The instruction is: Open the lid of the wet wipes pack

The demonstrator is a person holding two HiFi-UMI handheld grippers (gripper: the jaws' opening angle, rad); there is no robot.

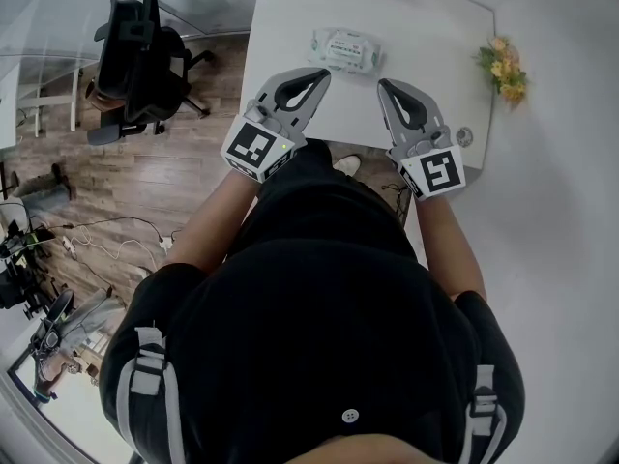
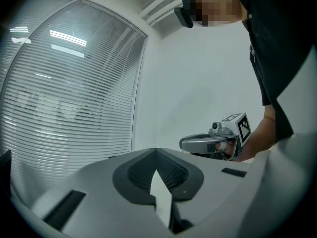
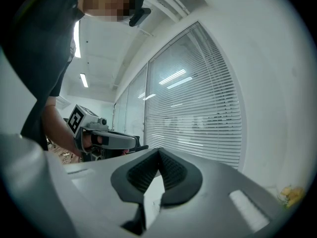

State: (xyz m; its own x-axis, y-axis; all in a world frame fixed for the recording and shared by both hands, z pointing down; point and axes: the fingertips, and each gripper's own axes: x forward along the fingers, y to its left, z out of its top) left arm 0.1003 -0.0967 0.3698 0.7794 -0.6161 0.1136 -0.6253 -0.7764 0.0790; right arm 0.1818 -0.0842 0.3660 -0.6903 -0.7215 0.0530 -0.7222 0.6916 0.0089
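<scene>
Head view: wet wipes pack [image 1: 345, 49] lies flat on the white counter [image 1: 290, 17] at 12 o'clock, toward the far edge, and its lid looks down flat, though it is small here. My left gripper [image 1: 324, 73] sits at about 7 o'clock from the pack, tips aimed toward it, near but not touching. My right gripper [image 1: 384, 84] is at about 5 o'clock from the pack, also apart from it. Both hover over the near part of the counter with a bare strip between them. Left gripper view: jaws closed tip to tip, nothing between them. Right gripper view: same, jaws together and empty. Each gripper view catches the other gripper side-on. A small bunch of flowers [image 1: 503, 69] sits at 2 o'clock by the counter's right edge. A black office chair [image 1: 140, 56] stands at 10 o'clock on the wood floor [image 1: 145, 191].
</scene>
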